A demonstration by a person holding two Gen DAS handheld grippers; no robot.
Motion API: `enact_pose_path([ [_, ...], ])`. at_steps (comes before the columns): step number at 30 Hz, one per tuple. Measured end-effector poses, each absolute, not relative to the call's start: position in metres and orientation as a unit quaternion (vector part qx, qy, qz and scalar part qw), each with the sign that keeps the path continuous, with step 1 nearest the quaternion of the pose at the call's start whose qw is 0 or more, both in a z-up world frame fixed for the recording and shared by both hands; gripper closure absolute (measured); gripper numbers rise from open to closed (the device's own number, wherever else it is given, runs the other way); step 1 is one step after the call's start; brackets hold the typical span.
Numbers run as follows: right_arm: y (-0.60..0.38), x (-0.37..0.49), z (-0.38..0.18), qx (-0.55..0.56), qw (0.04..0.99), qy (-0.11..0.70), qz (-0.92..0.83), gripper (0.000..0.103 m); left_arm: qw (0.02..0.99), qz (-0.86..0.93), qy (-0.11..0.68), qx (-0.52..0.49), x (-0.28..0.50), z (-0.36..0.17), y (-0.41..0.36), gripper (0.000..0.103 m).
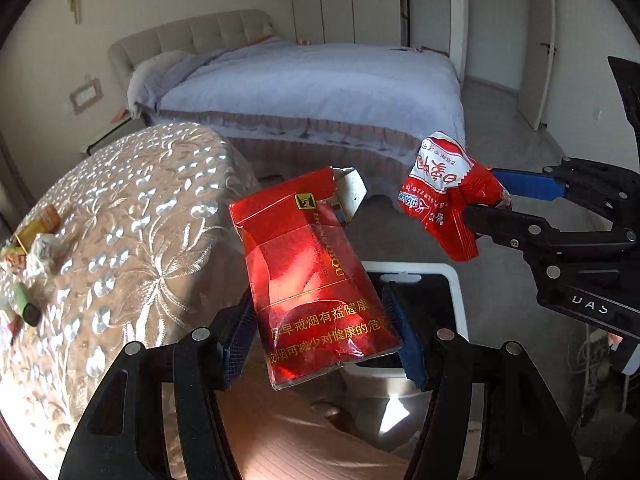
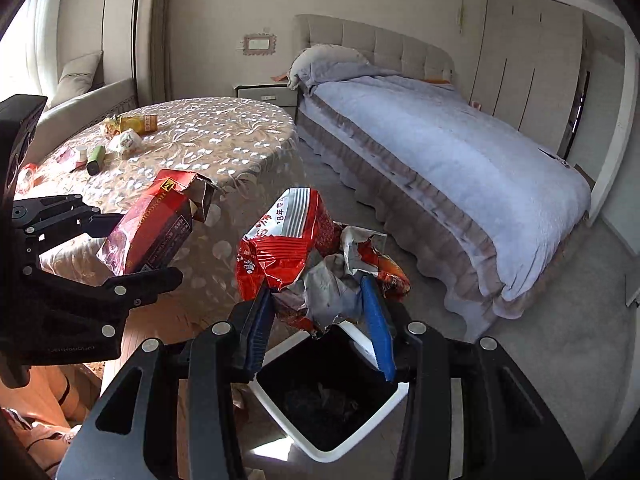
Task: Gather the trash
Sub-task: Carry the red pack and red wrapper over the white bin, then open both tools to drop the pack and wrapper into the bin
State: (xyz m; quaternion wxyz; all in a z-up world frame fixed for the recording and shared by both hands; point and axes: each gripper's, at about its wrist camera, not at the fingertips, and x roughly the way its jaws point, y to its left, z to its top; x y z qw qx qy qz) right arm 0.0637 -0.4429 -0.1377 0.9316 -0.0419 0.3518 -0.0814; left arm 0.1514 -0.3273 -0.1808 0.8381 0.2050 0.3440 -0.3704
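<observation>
Red crumpled snack wrapper [image 2: 304, 256] clamped in right gripper [image 2: 320, 320], hanging directly above white bin [image 2: 320, 452] mouth; nearer arm. Red cigarette pack [image 1: 316, 280] pinched across width in left gripper [image 1: 320, 332], long axis running away from fingers, bin rim [image 1: 456, 280] just behind and below. Farther: table [image 2: 224, 140] with leftover litter, bed [image 2: 440, 152].

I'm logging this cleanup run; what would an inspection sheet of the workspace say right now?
Surface: round table under embroidered beige cloth.
Job's things: torn red cigarette pack; crumpled red snack wrapper; white bin with black liner below both.
Clutter: orange packet, green lighter, crumpled paper on table.
Grippers: left gripper jaws clamp pack; right gripper jaws clamp wrapper.
Cables: tangle at the right edge.
Surroundings: bed with lilac cover, wardrobe.
</observation>
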Motion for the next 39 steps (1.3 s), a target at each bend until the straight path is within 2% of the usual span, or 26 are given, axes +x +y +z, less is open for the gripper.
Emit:
enact_pose_path([
  [11, -0.495, 0.077, -0.238, -0.060, 0.883, 0.464, -0.039, 0.057, 0.719, -0.453, 0.416, 0.322, 0.175, -0.284, -0.405, 0.042],
  [13, -0.501, 0.080, -0.254, -0.064, 0.868, 0.493, -0.020, 0.054, 0.692, -0.470, 0.432, 0.338, 0.177, -0.299, -0.414, 0.033],
  [14, -0.505, 0.081, -0.263, -0.065, 0.859, 0.508, -0.012, 0.043, 0.679, -0.473, 0.440, 0.350, 0.179, -0.307, -0.418, 0.004],
  [15, -0.509, 0.082, -0.271, -0.070, 0.850, 0.523, -0.007, 0.014, 0.671, -0.475, 0.439, 0.363, 0.178, -0.314, -0.422, 0.005],
  [16, -0.512, 0.080, -0.278, -0.083, 0.845, 0.528, -0.009, 0.002, 0.667, -0.473, 0.434, 0.377, 0.178, -0.320, -0.423, 0.005],
  [19, -0.517, 0.077, -0.291, -0.102, 0.830, 0.548, -0.017, 0.005, 0.661, -0.479, 0.427, 0.389, 0.176, -0.324, -0.424, 0.005],
  [25, -0.513, 0.074, -0.284, -0.103, 0.846, 0.523, -0.023, 0.005, 0.672, -0.485, 0.413, 0.379, 0.175, -0.312, -0.427, 0.005],
  [39, -0.478, 0.079, -0.182, -0.133, 0.910, 0.392, -0.031, 0.005, 0.777, -0.434, 0.337, 0.309, 0.170, -0.211, -0.367, 0.005],
])
